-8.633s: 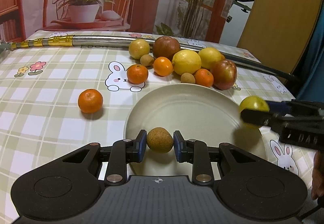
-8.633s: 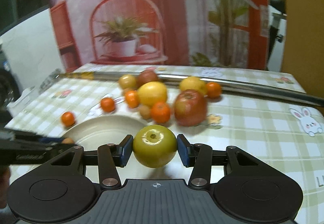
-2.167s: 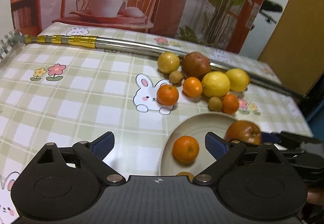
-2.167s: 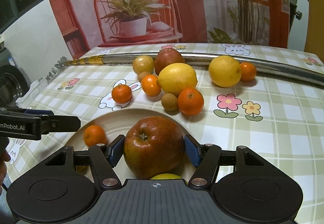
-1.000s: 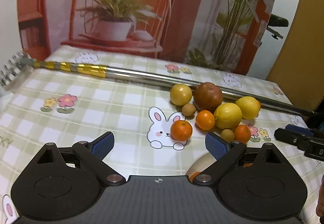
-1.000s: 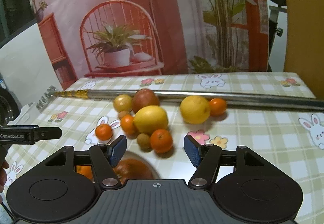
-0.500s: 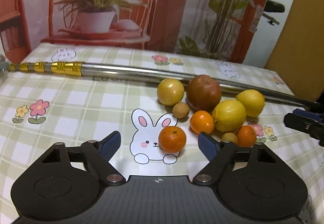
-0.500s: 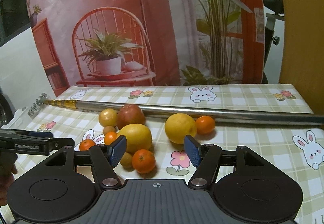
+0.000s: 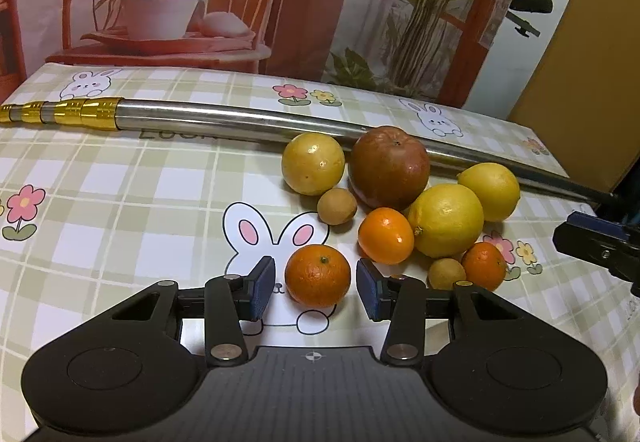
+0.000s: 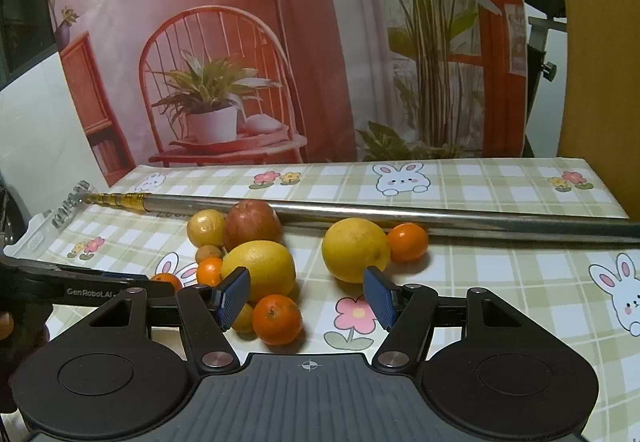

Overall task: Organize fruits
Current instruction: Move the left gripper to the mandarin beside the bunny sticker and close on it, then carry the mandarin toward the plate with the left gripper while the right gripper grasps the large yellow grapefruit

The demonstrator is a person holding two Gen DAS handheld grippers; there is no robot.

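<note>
Left wrist view: checked worktop (image 9: 120, 202) bearing a long metal pole (image 9: 224, 124), then a fruit cluster. Left claw (image 9: 316, 288) is closing around a mandarin (image 9: 318, 275) on the rabbit print, pads not yet touching. Right claw (image 10: 307, 296) gapes, empty, above the fruit.

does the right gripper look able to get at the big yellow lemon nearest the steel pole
Probably yes: the right gripper has open, empty jaws, and the big yellow lemon sits just beyond them with bare tablecloth between.

Warm, dim indoor light, sharp focus.
You get soft fruit shadows, glare on the metal pole (image 9: 248, 126), and fisheye bending at edges.
</note>
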